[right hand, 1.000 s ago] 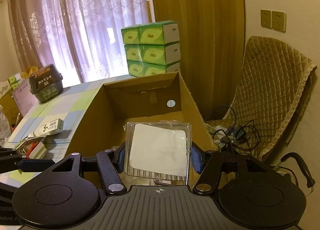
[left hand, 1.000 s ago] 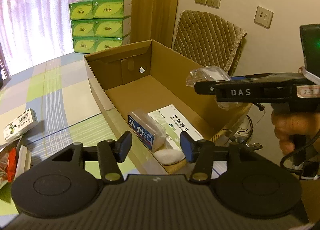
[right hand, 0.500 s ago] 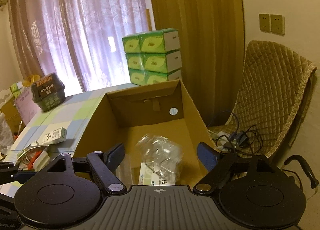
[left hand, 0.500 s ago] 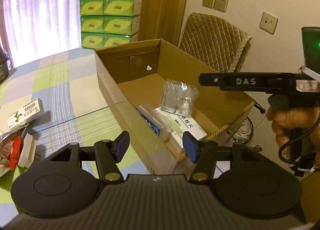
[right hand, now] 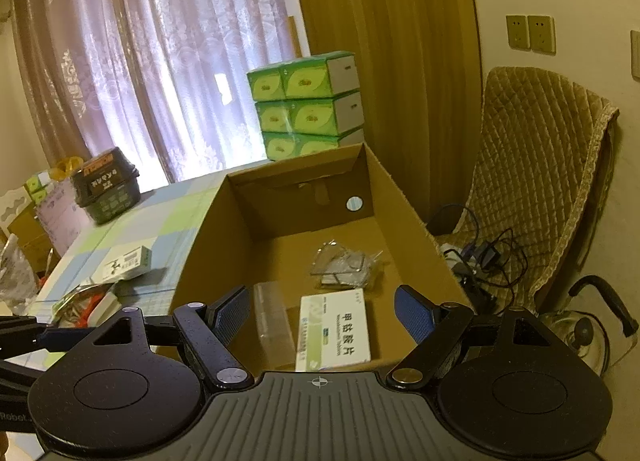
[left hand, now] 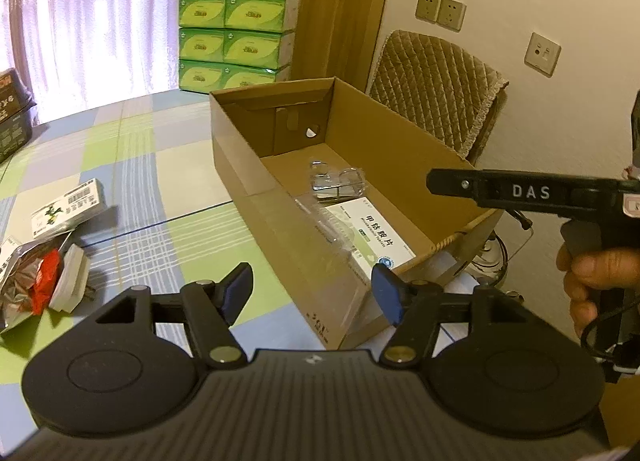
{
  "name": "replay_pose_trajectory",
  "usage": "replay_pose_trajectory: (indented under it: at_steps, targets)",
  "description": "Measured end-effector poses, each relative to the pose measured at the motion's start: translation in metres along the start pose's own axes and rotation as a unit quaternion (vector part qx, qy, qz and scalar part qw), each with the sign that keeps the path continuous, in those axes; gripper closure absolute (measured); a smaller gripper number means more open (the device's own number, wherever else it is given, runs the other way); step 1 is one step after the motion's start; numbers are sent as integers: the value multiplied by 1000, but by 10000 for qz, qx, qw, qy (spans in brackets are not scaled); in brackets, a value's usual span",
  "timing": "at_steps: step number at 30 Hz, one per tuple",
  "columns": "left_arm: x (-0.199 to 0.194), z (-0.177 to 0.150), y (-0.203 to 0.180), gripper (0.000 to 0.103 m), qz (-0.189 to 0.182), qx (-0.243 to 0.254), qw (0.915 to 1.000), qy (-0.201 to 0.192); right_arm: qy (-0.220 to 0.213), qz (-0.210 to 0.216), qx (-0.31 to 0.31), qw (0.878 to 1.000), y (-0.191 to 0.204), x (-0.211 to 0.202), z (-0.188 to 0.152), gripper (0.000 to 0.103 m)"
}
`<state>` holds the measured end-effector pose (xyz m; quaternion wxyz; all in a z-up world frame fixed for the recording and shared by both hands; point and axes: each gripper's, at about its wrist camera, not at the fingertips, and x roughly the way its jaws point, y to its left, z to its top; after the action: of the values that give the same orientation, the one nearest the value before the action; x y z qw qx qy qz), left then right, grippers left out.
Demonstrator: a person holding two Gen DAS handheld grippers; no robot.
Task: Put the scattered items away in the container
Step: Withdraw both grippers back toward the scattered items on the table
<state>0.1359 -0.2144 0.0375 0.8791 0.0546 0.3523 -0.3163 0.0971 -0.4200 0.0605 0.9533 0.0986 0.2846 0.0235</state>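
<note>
On my left wrist view, the far-left heap (left hand: 38, 281) of foil and red wrappers is partly cut off by the frame edge, and I cannot tell what each piece is. Just beyond it a white box (left hand: 68, 207) lies on the checked table (left hand: 132, 165). My left gripper (left hand: 314, 293) hangs over the table's near edge, jaws wide, nothing between them. Right of it stands the carton (left hand: 240, 165); its near wall hides part of the floor, so the clear tube (left hand: 324, 221) shows only as a faint glint. The medicine box (left hand: 370, 235) and the clear bag (left hand: 338, 181) lie inside, the bag farther back.

The right wrist view looks straight down into the carton (right hand: 208, 237) and shows the tube (right hand: 274, 325) whole, lying left of the medicine box (right hand: 334, 329), the bag (right hand: 346, 265) beyond. My right gripper (right hand: 322, 319) hovers above them, jaws wide and empty. Only this view shows the cables (right hand: 480, 261) on the chair (right hand: 540, 165).
</note>
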Motion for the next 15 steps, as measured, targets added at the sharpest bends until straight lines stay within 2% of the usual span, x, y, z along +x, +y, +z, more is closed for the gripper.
replay_pose_trajectory:
  at_steps: [12,15]
  targets:
    - [-39,-19,14,35,235,-169,9995,-126,-5,154,-48,9999,29,-26,-10,18]
    - [-51,-25,21,26,321,-218,9991,-180,-4,240,-103,9997,41,-31,-13,18]
